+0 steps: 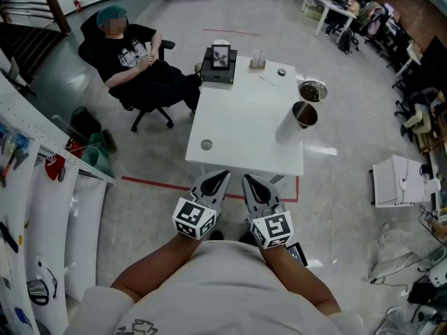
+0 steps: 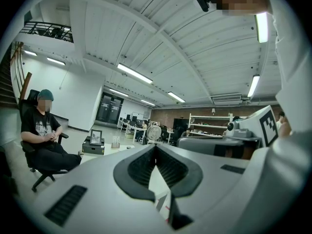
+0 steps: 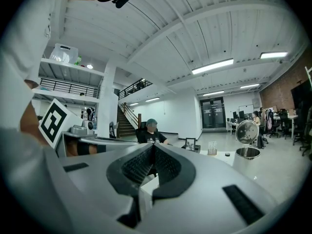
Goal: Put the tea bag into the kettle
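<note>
The steel kettle [image 1: 304, 114] stands open-topped at the right edge of the white table [image 1: 244, 128]; the right gripper view shows its rim [image 3: 247, 153]. A thin pale strip [image 1: 269, 81] lies at the far side of the table and may be the tea bag; it is too small to tell. My left gripper [image 1: 222, 177] and right gripper [image 1: 249, 181] hang side by side just short of the table's near edge, close to my body. Both have their jaws shut with nothing between them [image 2: 156, 147] [image 3: 154, 147].
A round steel lid or dish [image 1: 312, 90] sits just behind the kettle. At the table's far end are a black box with a picture frame [image 1: 219, 65], a small glass holder [image 1: 258, 61] and a dark round bit [image 1: 281, 72]. A person [image 1: 133, 54] sits in a chair at the far left.
</note>
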The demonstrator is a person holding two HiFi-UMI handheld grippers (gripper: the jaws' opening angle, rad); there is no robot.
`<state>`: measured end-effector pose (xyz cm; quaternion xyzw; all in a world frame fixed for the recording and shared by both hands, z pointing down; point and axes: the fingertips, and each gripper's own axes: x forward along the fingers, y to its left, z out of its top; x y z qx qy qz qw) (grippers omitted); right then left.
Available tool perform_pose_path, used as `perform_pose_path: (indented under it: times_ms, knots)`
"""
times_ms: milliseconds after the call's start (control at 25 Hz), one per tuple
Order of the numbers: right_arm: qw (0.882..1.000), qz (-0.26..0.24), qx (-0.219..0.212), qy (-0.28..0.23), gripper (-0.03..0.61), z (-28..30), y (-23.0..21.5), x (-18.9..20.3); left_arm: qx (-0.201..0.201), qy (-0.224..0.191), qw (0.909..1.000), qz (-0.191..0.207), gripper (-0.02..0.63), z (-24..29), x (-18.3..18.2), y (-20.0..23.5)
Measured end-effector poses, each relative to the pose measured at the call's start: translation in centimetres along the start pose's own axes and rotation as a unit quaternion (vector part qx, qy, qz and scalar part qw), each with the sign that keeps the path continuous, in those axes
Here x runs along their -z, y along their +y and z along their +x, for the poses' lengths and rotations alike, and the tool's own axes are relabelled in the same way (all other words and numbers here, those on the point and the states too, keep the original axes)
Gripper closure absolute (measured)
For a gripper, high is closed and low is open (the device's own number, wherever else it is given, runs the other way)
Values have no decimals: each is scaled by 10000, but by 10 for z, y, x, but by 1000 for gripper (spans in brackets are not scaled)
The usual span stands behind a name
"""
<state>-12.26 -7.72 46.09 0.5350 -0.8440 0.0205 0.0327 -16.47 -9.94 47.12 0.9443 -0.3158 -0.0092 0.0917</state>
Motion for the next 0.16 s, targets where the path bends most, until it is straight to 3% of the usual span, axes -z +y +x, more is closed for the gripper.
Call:
perform_pose_path:
  times_ms: [160]
  knots:
    - [10000,-6,-14,-13,568,0,-1,-1,9,-44,10000,10,603,2,-4,-2]
